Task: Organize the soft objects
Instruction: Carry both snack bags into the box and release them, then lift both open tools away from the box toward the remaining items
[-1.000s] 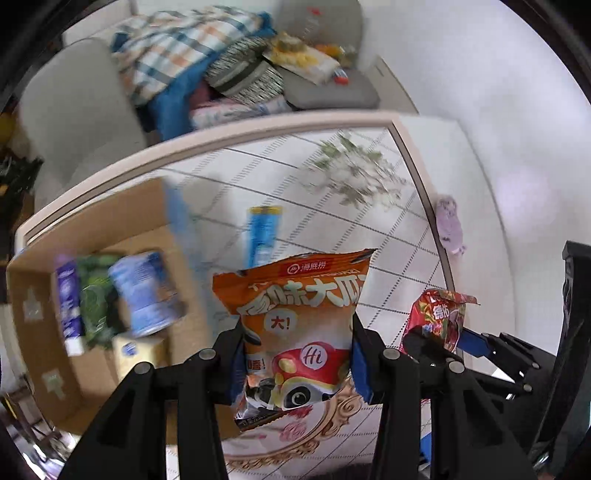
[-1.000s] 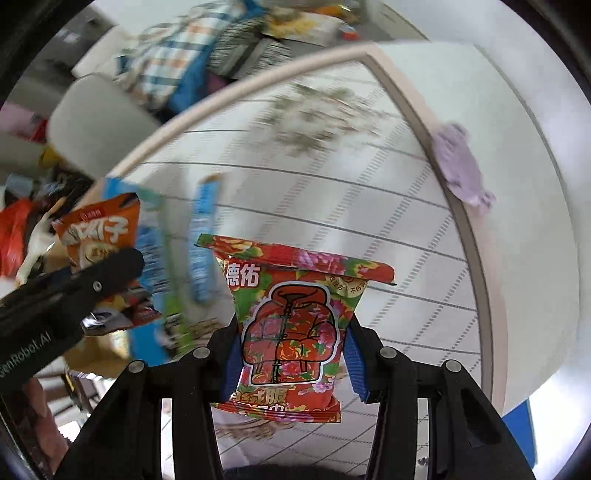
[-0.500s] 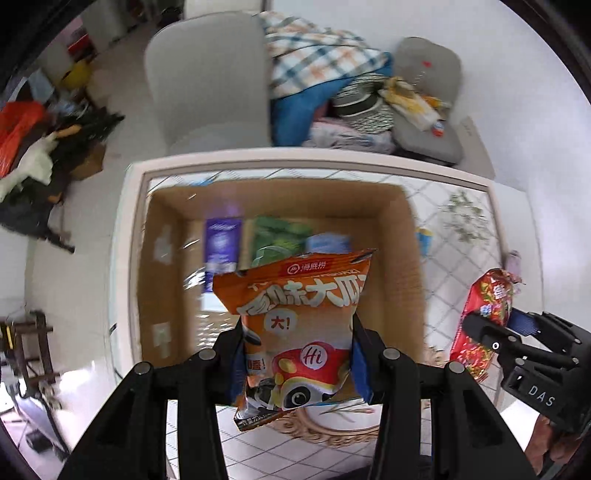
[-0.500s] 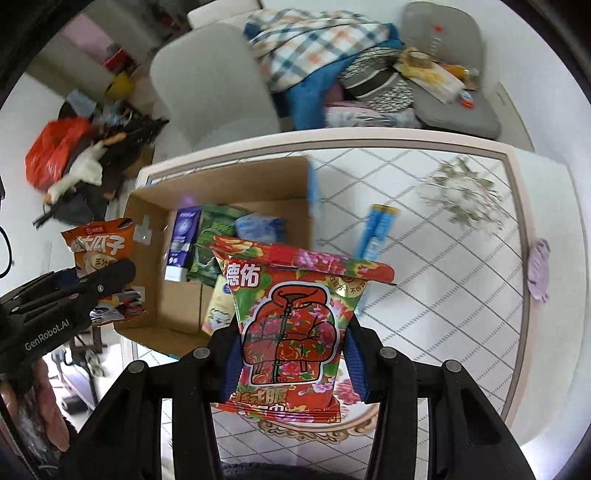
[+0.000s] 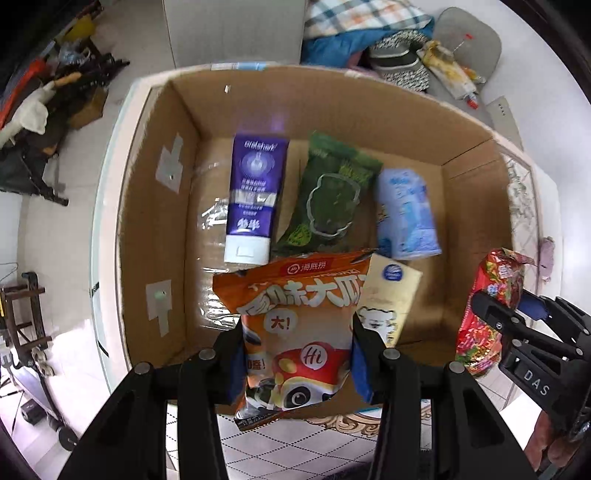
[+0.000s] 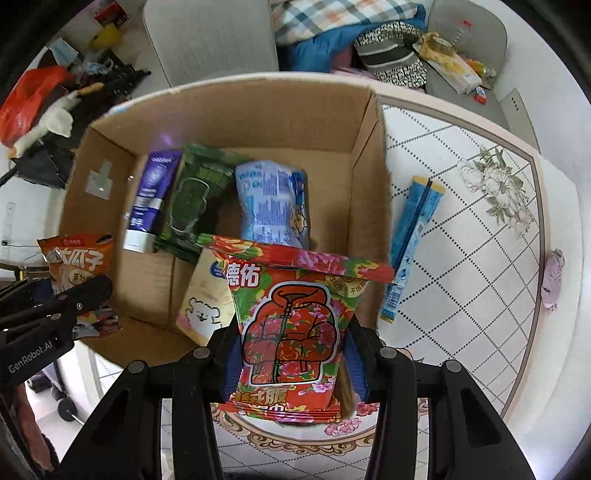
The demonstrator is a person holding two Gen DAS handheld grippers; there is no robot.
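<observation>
My left gripper (image 5: 297, 354) is shut on an orange snack bag (image 5: 295, 325) and holds it above the near part of an open cardboard box (image 5: 155, 206). My right gripper (image 6: 291, 354) is shut on a red floral snack bag (image 6: 295, 325), held over the box's near right corner (image 6: 369, 206). Inside the box lie a purple tube (image 5: 255, 199), a green packet (image 5: 328, 199), a light blue packet (image 5: 406, 214) and a cream packet (image 5: 388, 295). The right gripper with its red bag (image 5: 487, 306) shows at the right of the left wrist view.
A blue stick packet (image 6: 410, 243) lies on the tiled table (image 6: 480, 258) right of the box. A small purple item (image 6: 552, 277) sits at the table's right edge. A grey chair (image 6: 210, 37) and piled clothes (image 6: 332, 33) stand behind the table.
Both grippers have swung left from the bare table to above the box and come lower, so the box now fills the views. Both bags stay held.
</observation>
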